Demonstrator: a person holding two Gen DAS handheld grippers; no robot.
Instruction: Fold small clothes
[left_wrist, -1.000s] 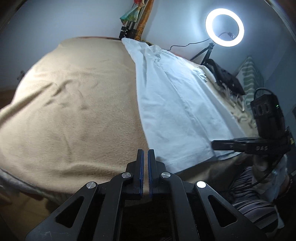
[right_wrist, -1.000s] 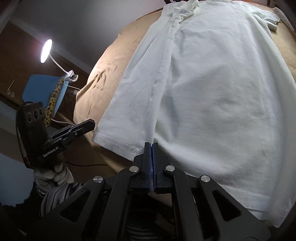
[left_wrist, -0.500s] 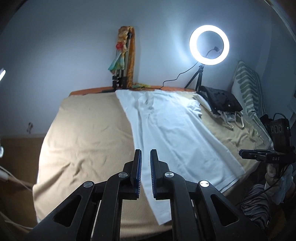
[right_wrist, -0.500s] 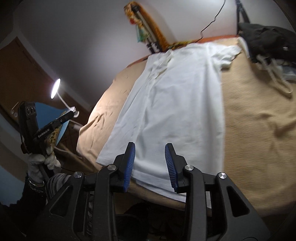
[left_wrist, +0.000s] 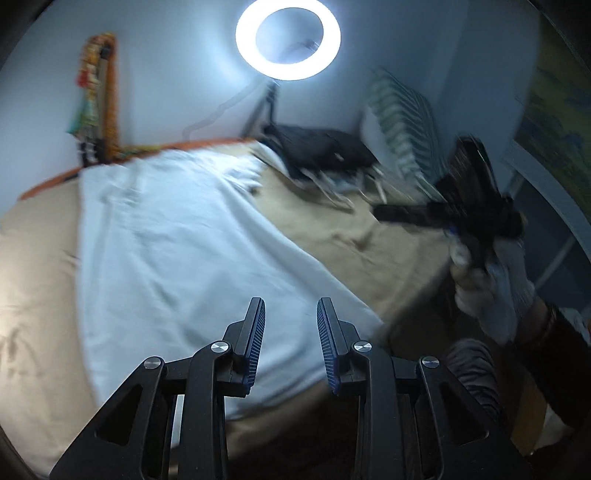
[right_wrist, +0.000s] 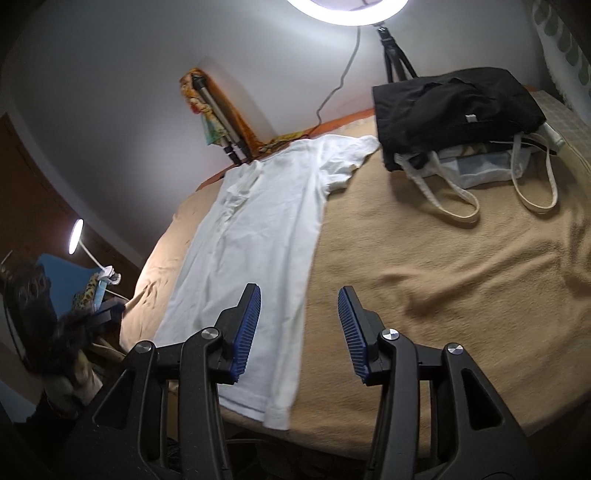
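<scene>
A white short-sleeved shirt lies flat on the tan blanket, folded lengthwise, collar at the far end, hem at the near edge. It also shows, blurred, in the left wrist view. My left gripper is open and empty above the shirt's hem. My right gripper is open and empty, above the shirt's right edge near the hem. Each gripper appears in the other's view, the right one and the left one, both blurred.
A black garment lies over a white tote bag at the far right of the bed. A ring light stands on a tripod by the wall. A striped pillow leans at the right. A desk lamp stands left of the bed.
Both grippers have lifted up and back from the shirt's hem and opened. The views have tilted up toward the far wall. The shirt has stayed flat.
</scene>
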